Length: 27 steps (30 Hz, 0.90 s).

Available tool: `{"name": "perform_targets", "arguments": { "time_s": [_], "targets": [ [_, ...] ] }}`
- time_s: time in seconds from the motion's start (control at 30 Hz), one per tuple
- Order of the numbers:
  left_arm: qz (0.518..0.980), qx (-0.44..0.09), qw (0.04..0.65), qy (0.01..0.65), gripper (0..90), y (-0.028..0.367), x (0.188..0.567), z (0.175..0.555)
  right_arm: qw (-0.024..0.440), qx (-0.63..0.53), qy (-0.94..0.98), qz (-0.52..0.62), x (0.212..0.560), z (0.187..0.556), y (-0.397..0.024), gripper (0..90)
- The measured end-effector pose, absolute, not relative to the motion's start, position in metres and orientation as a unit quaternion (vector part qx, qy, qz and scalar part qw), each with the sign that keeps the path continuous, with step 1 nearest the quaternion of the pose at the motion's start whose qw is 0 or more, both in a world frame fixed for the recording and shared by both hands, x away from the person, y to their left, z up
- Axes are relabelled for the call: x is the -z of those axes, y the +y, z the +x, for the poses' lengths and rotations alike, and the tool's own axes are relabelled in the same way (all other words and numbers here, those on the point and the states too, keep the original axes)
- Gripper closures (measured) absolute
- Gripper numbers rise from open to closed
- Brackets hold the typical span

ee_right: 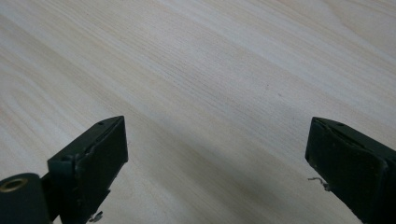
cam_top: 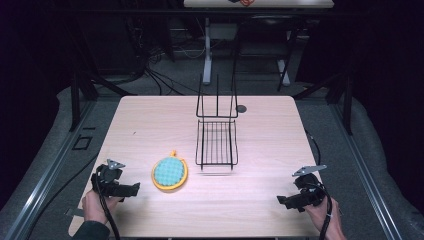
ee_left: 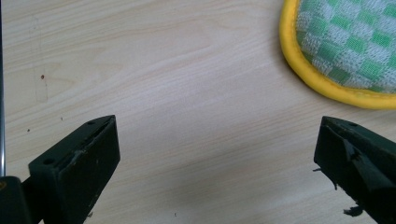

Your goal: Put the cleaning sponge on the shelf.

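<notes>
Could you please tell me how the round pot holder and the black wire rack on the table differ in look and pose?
The pot holder is a soft round pad, green-and-white checked with a yellow rim; the wire rack is bare black wire, rectangular. The pot holder lies flat on the table, while the wire rack has an upright back rising behind its grid. The pot holder sits near the left gripper; the wire rack sits nearer the centre. Both rest on the table, ungripped.

On the counter (cam_top: 150, 120) there is one pot holder (cam_top: 169, 173), round, checked green with a yellow rim, and one black wire rack (cam_top: 216, 140). Two hand-held grippers are there: the left hand-held gripper (cam_top: 131, 189) and the right hand-held gripper (cam_top: 285, 201), each with two black jaws set wide apart. One counter carries it all.
</notes>
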<state>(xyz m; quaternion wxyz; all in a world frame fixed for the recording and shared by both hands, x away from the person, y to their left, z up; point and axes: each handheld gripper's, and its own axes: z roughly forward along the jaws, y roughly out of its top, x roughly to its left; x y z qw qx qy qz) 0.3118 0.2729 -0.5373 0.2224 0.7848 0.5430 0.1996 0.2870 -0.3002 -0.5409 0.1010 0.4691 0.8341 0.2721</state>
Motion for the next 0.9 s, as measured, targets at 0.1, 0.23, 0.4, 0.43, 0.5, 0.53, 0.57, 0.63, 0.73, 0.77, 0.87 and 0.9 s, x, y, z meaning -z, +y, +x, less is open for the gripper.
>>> {"name": "perform_targets", "arguments": {
  "time_s": [0.1,0.23,0.4,0.43,0.5,0.53,0.57,0.63,0.73,0.77,0.87,0.9],
  "targets": [
    [0.784,-0.196,0.227,0.543,0.4,0.27,0.534,0.314,0.1,-0.273,0.834,0.469,0.541,0.287,-0.3,6.5],
    [0.783,-0.194,0.24,0.539,0.3,0.264,0.528,0.32,0.097,-0.273,0.835,0.468,0.54,0.286,-0.3,6.7],
    [0.786,-0.189,0.254,0.531,0.3,0.251,0.521,0.329,0.096,-0.271,0.838,0.465,0.541,0.286,-0.296,7.5],
    [0.787,-0.189,0.258,0.528,0.3,0.247,0.52,0.331,0.092,-0.271,0.837,0.465,0.541,0.285,-0.295,7.6],
    [0.789,-0.189,0.261,0.522,0.3,0.241,0.518,0.334,0.094,-0.267,0.842,0.46,0.541,0.285,-0.294,7.7],
    [0.789,-0.189,0.264,0.522,0.3,0.238,0.517,0.336,0.092,-0.27,0.841,0.46,0.54,0.285,-0.294,7.8],
    [0.788,-0.189,0.265,0.522,0.3,0.235,0.517,0.339,0.094,-0.269,0.842,0.458,0.54,0.285,-0.294,7.8],
    [0.788,-0.187,0.266,0.523,0.3,0.229,0.517,0.345,0.096,-0.273,0.841,0.458,0.54,0.285,-0.293,7.9],
    [0.792,-0.182,0.265,0.519,2.6,0.222,0.52,0.355,0.092,-0.271,0.842,0.457,0.54,0.285,-0.293,8.0],
    [0.794,-0.176,0.266,0.518,3.9,0.22,0.521,0.358,0.091,-0.27,0.843,0.457,0.54,0.285,-0.293,8.0],
    [0.798,-0.17,0.264,0.515,10.2,0.214,0.524,0.366,0.089,-0.272,0.841,0.459,0.543,0.287,-0.294,8.0],
    [0.795,-0.168,0.266,0.518,14.0,0.212,0.525,0.368,0.088,-0.27,0.842,0.459,0.543,0.287,-0.294,8.0]
  ]
}}
